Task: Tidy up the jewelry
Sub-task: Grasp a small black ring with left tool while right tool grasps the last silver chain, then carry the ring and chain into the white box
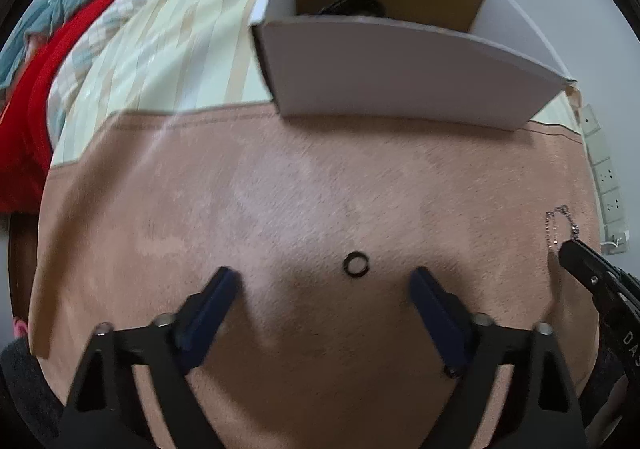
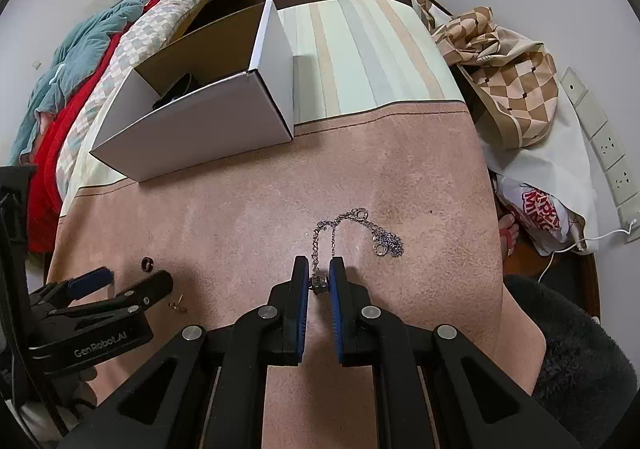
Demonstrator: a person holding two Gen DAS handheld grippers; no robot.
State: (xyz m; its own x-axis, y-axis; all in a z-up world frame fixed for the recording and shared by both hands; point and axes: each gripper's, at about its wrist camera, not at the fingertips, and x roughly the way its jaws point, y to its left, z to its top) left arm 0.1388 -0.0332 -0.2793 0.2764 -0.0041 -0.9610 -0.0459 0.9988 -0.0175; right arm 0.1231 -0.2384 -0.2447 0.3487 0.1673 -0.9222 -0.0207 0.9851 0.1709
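A small black ring [image 1: 357, 263] lies on the pink cloth [image 1: 280, 189], just ahead of my open, empty left gripper [image 1: 324, 277]. The ring also shows in the right wrist view [image 2: 147, 263], beyond the left gripper [image 2: 132, 279]. A silver chain necklace [image 2: 356, 233] lies on the cloth; its near end with a small charm [image 2: 319, 282] sits between the narrowly spaced fingers of my right gripper [image 2: 319, 263]. The chain also shows in the left wrist view [image 1: 562, 225], with the right gripper [image 1: 576, 255] at its end. A small gold earring [image 2: 176, 304] lies near the left gripper.
An open white cardboard box [image 1: 400, 69] with a dark item inside [image 2: 176, 89] stands at the cloth's far edge. Striped bedding [image 2: 360, 49] lies behind. Folded blankets [image 2: 80, 81] are left; a checked cloth and bags [image 2: 512, 89] and wall sockets [image 2: 600, 137] are right.
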